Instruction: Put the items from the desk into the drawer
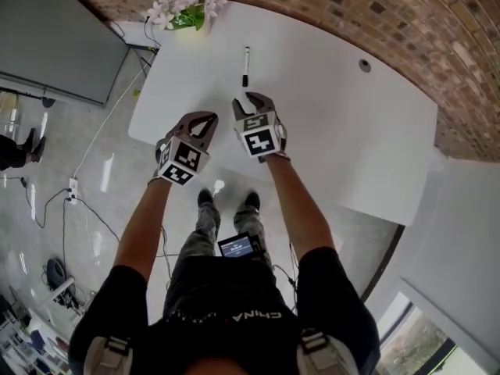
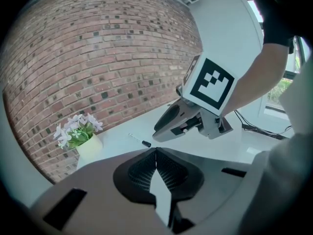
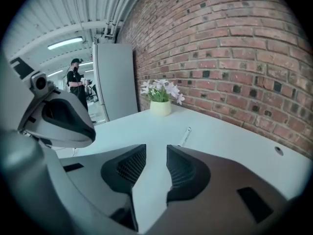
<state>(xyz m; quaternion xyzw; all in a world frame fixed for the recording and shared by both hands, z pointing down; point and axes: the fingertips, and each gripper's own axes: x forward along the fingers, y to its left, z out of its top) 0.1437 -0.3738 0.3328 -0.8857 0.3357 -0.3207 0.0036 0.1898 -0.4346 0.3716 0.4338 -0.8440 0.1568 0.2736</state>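
The left tongs (image 2: 156,151) are closed tip to tip and empty at the near edge of the desk (image 1: 328,131), probably kept back as the spare hand. Just beside them and a little ahead, the right tongs (image 3: 156,150) stand wide apart with nothing between them. They tilt down toward the pen (image 1: 246,65) lying loose straight ahead, likely readied to take it. Past the pen, to the left, sit the flowers (image 1: 186,10). No drawer shows.

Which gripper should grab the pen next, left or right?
Probably right: the right gripper is open, just short of the pen, pointing at it. The left gripper is shut and farther away.
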